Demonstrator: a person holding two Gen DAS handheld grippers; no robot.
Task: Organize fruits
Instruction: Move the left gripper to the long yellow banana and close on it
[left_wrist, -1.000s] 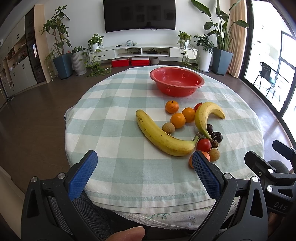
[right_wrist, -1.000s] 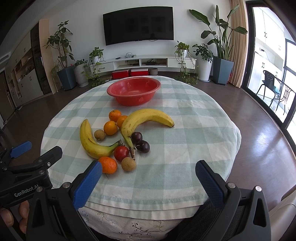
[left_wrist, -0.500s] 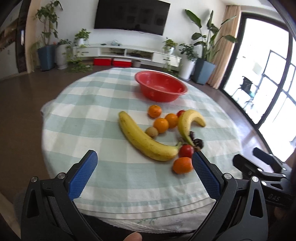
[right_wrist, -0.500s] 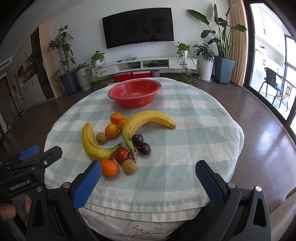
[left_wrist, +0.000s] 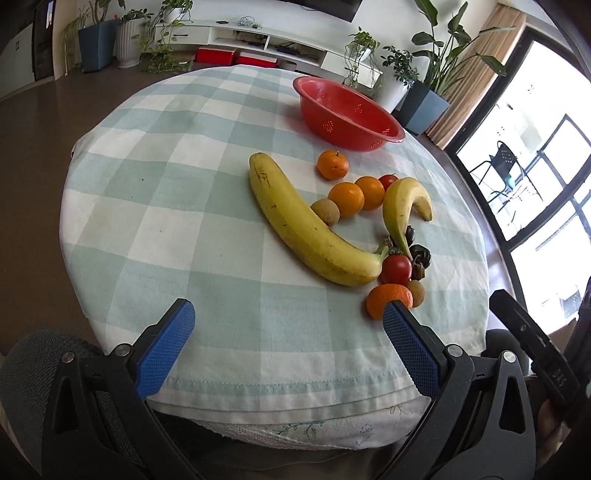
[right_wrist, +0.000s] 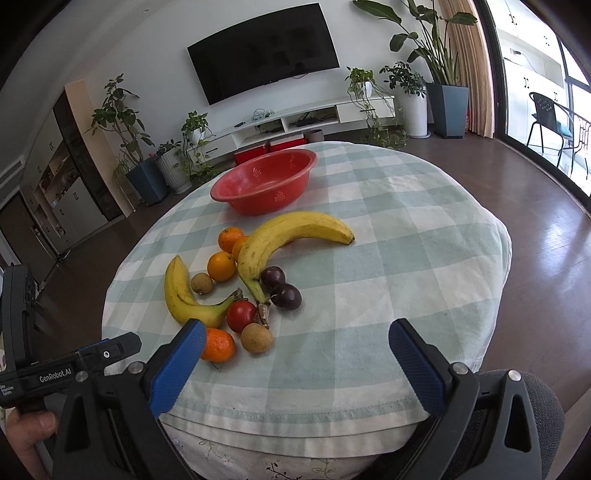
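Two bananas lie on the round checked table: a long one (left_wrist: 310, 229) (right_wrist: 181, 291) and a curved one (left_wrist: 400, 210) (right_wrist: 288, 236). Around them lie several oranges (left_wrist: 345, 199) (right_wrist: 221, 266), a red tomato (left_wrist: 396, 268) (right_wrist: 242, 315), brown round fruits (right_wrist: 256, 338) and dark plums (right_wrist: 286, 295). A red basket (left_wrist: 347, 114) (right_wrist: 264, 182) stands at the far side. My left gripper (left_wrist: 284, 336) is open and empty over the near table edge. My right gripper (right_wrist: 295, 354) is open and empty, its left finger beside the nearest orange (right_wrist: 218, 345).
The table (left_wrist: 177, 206) carries a green and white checked cloth. Beyond it are a TV stand (right_wrist: 295, 122), potted plants (right_wrist: 447, 96) and a glass door with a chair (right_wrist: 550, 122) at the right. A grey seat edge (left_wrist: 33, 354) shows by my left gripper.
My left gripper has tilted down and moved closer to the table, so the fruits look larger. My right gripper has shifted slightly forward and tilted. Both stay open.
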